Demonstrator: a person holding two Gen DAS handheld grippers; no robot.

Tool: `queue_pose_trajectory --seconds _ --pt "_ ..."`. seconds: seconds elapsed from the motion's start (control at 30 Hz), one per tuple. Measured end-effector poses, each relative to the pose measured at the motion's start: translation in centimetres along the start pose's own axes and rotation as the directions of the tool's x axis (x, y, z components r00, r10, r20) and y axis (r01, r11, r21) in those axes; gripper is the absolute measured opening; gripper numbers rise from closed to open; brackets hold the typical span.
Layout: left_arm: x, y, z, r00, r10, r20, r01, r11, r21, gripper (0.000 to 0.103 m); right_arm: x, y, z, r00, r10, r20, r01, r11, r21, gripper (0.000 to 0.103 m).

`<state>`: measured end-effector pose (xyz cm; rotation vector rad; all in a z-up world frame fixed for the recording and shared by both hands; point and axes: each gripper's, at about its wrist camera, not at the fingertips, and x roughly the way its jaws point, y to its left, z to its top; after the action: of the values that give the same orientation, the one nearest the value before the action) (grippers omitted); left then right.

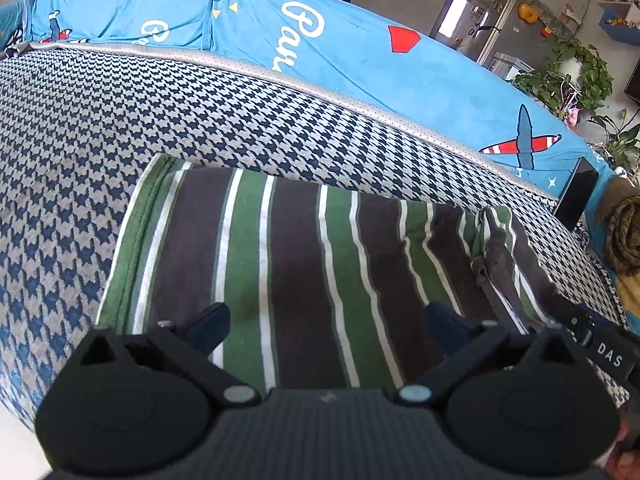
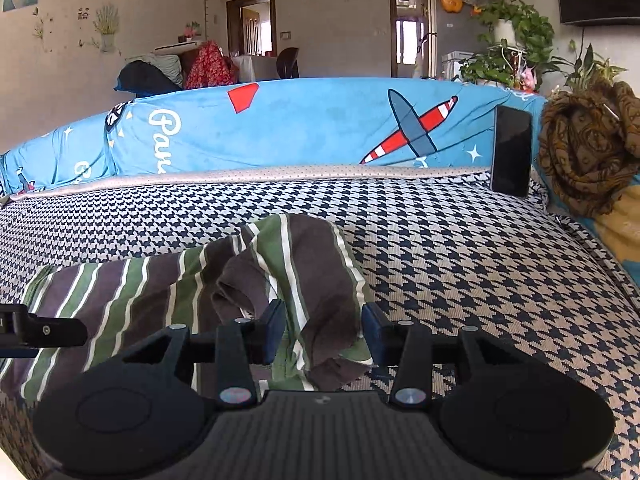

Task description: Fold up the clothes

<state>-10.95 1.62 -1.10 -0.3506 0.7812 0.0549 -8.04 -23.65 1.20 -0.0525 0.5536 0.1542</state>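
The houndstooth cushion (image 1: pixel 80 152) filled the left of the left wrist view, and on it lay the striped shirt (image 1: pixel 304 248), green, brown and white, mostly flat with its stripes running away from the camera. The left gripper (image 1: pixel 326 322) hovered over the near part of the shirt with its fingers spread wide, nothing pinched between them. At the shirt's right end the fabric was bunched into a rumpled fold. Behind the cushion ran a blue blanket (image 1: pixel 360 60) printed with planes and white lettering, and at its right end a dark phone (image 1: pixel 576 196) stood leaning against it.

In the right wrist view the shirt (image 2: pixel 120 300) lay flat at the left and rose into a crumpled hump toward the middle. The right gripper (image 2: pixel 324 330) had that hump between its fingers, partly spread; whether the pads actually pressed the cloth could not be told. Further right the cushion (image 2: pixel 480 264) lay bare, then the phone (image 2: pixel 512 148) and a brown scarf (image 2: pixel 584 148) heaped beside it.
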Motion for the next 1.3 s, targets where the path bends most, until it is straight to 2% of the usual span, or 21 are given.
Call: queue_pose_trajectory --seconds 0.2,0.3,0.37,0.47,0.57,0.7,0.8,0.87,1.0,1.1,1.2,1.27,1.3 --pt "-1.5 1.9 -1.1 0.999 0.037 0.025 -0.037 0.999 -0.006 0.103 1.2 1.0 0.0 0.999 -0.048 0.014 0.048 0.999 -0.024 0.043" --pt "-1.9 3.2 -1.7 0.999 0.045 0.021 -0.044 0.998 -0.037 0.103 1.5 0.1 0.2 0.994 -0.108 -0.010 0.108 0.994 0.031 0.043" --pt "-2.0 3.8 -2.0 0.998 0.054 0.018 -0.053 0.998 -0.042 0.103 1.0 -0.8 0.4 0.995 -0.102 0.009 0.100 0.990 0.097 0.043" --pt "-2.0 4.3 -2.4 0.998 0.060 0.022 -0.059 0.997 -0.040 0.103 0.0 -1.0 0.9 0.996 -0.051 0.074 0.042 0.993 0.109 0.043" --pt "-2.0 4.3 -2.6 0.998 0.061 0.029 -0.060 0.998 -0.026 0.103 0.3 0.0 1.0 0.996 0.043 0.074 -0.048 0.997 0.066 0.043" --pt "-1.9 4.3 -2.7 0.998 0.057 0.030 -0.056 0.998 -0.022 0.103 1.8 2.2 0.6 0.997 0.062 0.051 -0.059 0.996 -0.062 0.044" --pt "-1.8 4.4 -2.7 0.998 0.054 0.029 -0.054 0.998 -0.026 0.103 3.0 3.0 0.2 0.996 0.088 0.013 -0.086 0.991 -0.103 0.049" --pt "-1.7 4.5 -2.6 0.998 0.052 0.028 -0.051 0.998 -0.032 0.103 3.7 3.4 0.0 0.996 0.091 -0.002 -0.091 0.989 -0.115 0.055" --pt "-1.5 4.5 -2.5 0.999 0.049 0.023 -0.048 0.998 -0.036 0.103 4.7 4.5 -0.3 0.996 0.085 -0.002 -0.084 0.982 -0.167 0.057" --pt "-1.4 4.5 -2.3 0.999 0.033 0.016 -0.032 0.998 -0.045 0.103 5.7 5.6 -0.7 1.000 0.022 0.012 -0.019 0.972 -0.236 0.057" --pt "-1.4 4.5 -2.3 1.000 0.019 0.011 -0.019 0.999 -0.048 0.103 6.3 6.2 -0.9 1.000 0.000 0.017 0.004 0.966 -0.259 0.039" --pt "-1.3 4.6 -2.3 1.000 0.010 0.008 -0.010 0.999 -0.045 0.103 6.4 6.6 -0.8 0.999 -0.005 0.034 0.014 0.965 -0.262 0.021" --pt "-1.3 4.6 -2.3 1.000 0.006 0.006 -0.006 0.999 -0.045 0.103 6.4 6.7 -0.5 0.999 -0.009 0.044 0.020 0.965 -0.262 0.018"
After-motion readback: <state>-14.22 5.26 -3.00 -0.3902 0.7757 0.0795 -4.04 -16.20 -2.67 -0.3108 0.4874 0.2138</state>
